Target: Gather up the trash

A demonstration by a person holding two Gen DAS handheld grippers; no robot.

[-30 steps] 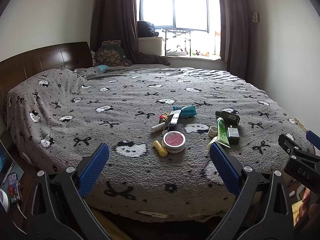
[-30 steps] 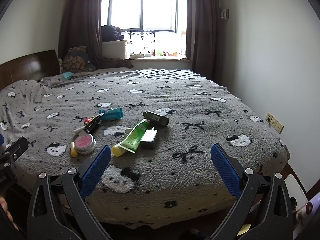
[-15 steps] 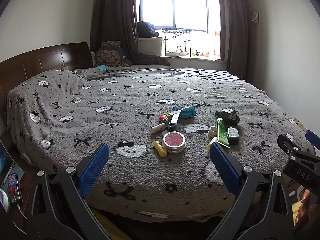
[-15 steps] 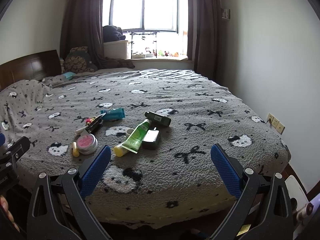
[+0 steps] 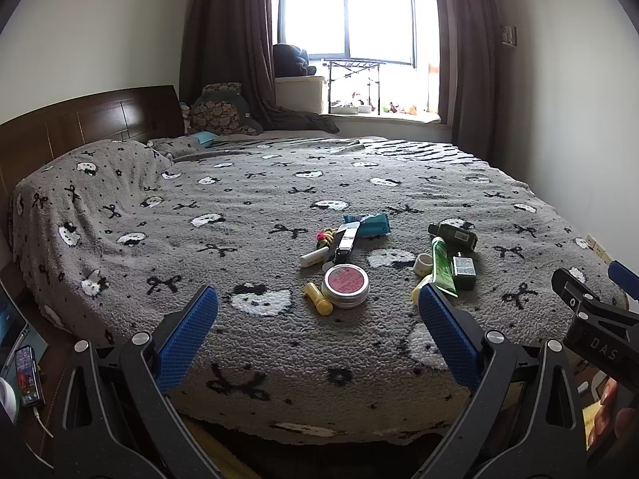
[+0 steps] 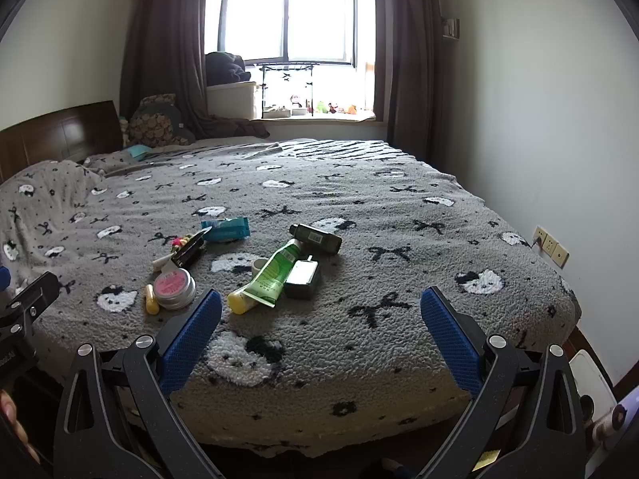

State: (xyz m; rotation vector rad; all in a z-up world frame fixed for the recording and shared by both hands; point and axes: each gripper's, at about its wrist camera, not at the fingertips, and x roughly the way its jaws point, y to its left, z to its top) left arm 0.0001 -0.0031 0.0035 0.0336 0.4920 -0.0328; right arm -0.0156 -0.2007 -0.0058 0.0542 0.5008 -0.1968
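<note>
Right wrist view showed my right tool [image 6: 319, 315] gaping and empty, the green plastic tube with a yellow cap [image 6: 268, 277] lying left of centre on the grey patterned bed [image 6: 399, 319], cap end nearest; my left tool [image 5: 317, 319], likewise spread, sat farther off.

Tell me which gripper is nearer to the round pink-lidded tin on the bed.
Left. The pink-lidded tin lies straight ahead between the open left gripper's fingers. From the open right gripper, it sits off to the left, outside its left finger.
</note>
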